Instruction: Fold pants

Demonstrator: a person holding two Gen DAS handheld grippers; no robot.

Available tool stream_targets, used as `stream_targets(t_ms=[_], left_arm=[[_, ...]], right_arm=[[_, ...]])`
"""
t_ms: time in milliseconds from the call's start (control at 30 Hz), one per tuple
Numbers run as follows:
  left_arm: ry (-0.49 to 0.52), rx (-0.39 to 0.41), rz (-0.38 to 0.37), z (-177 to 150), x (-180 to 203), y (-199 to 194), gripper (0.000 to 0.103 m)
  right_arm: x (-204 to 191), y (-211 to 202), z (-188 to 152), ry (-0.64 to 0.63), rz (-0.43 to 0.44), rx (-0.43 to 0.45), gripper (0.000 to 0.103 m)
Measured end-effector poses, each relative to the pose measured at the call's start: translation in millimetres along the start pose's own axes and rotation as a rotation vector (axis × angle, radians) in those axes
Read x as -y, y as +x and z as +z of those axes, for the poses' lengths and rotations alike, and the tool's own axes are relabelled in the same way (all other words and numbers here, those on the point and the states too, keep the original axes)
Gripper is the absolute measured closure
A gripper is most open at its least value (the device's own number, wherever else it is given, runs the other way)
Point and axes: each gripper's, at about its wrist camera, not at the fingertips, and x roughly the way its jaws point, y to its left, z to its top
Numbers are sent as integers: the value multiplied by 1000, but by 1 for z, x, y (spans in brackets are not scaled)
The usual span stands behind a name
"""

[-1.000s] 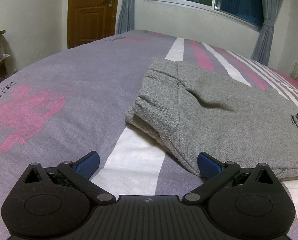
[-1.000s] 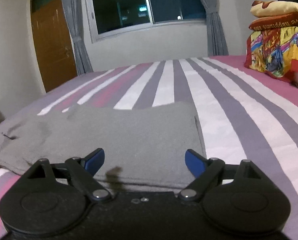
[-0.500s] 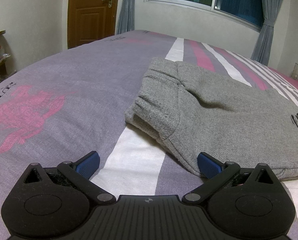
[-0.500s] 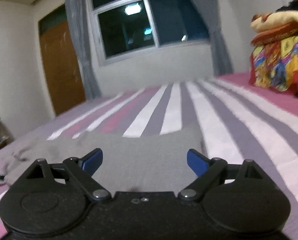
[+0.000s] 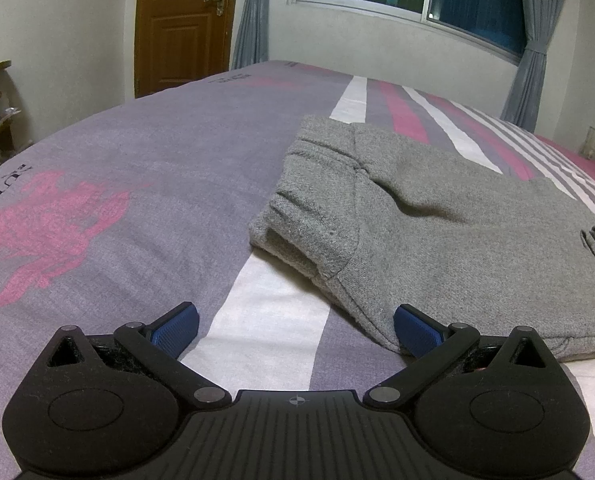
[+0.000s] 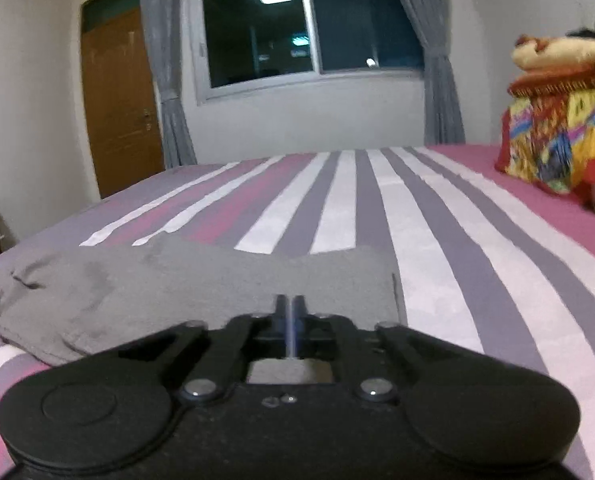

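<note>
You work on a bed (image 5: 145, 184) covered in a purple, pink and white striped sheet, and the grey sweatpants (image 5: 437, 236) lie flat on it, already doubled into a broad slab, near the front edge and just ahead of both tools. Judge the cloth as soft, thick knit: light, limp, not slippery, nothing to break, but it will sag and drag its lower layers if you lift only one corner, so take hold at an edge through every layer. Their long axis runs across the bed from your left to your right, with the gathered elastic waistband (image 5: 293, 216) pointing left and the squared, stacked end (image 6: 381, 276) pointing right. Your left claw (image 5: 295, 324) is spread wide and grips nothing, its right pad just beside the near hem. Your right claw (image 6: 288, 316) has its fingers pressed together over the near edge of the sweatpants; whether cloth is pinched between them you cannot tell from here, as the view is blurred.
</note>
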Motion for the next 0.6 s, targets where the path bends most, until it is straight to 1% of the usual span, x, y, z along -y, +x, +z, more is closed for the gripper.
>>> stream_targets(t_ms=[33,67,100,133,200,267,300,333,367,433,467,500,600], left_arm=[[0,1,-1,0,0,0,0],[-1,1,-2,0,-1,0,0],[-1,1,-2,0,-1,0,0],[-1,2,-3,0,-1,0,0],[-2,3,-3,0,-2,-1,0],[-4,4,-4,0,-2,-1,0],[-3,4,-4,0,-3,-1,0],[-4,4,-5,0,-3,-1,0],[-4,4,-5,0,-3,-1,0],[-4,5,-5,0,-3,-1,0],[-4,5,-4,0,-3,-1,0],[-4,5,-4,0,-3,-1,0],[-4,4,-4,0,-3,-1,0]], right_arm=[[0,3,-1,3,-33,10,31],[-2,3,-2,0,-75,32,0],[-4,0,-5,-5,-81,68,11],[-3,4,-3,-8,-43,52,12],[-3,10,-2,8,-40,40,18],[-4,16,-2,8,-47,43,17],[-4,16,-3,8,-52,44,12],[-5,19,-4,4,-58,46,5],[-7,23,-5,1,-62,50,0],[-8,25,-8,0,-59,45,1],[-7,31,-9,5,-55,23,1],[-7,25,-11,10,-56,-1,1],[-3,38,-18,27,-56,-89,1]])
